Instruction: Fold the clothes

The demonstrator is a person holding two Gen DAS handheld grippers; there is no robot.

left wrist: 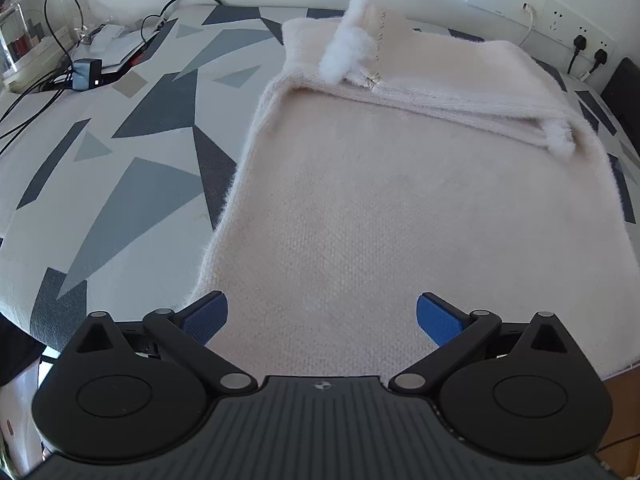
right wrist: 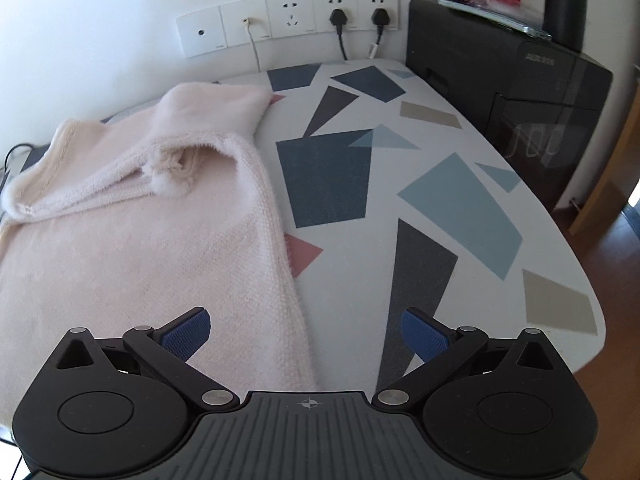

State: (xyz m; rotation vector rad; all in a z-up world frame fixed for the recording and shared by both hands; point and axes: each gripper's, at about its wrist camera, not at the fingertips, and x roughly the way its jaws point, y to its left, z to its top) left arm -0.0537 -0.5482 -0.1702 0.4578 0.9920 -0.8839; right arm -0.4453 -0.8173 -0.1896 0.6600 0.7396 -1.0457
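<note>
Patterned tabletop (right wrist: 460, 208) lying under a pink sweater (left wrist: 400, 220), my left gripper (left wrist: 322, 318) hovering wide open over its near hem, my right gripper (right wrist: 306, 334) gaping empty over its right edge.

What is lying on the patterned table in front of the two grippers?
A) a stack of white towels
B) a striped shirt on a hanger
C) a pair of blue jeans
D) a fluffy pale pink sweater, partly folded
D: a fuzzy pale pink sweater lies on the patterned table, its far part folded back over itself, with both the left gripper and right gripper open and empty.
</note>
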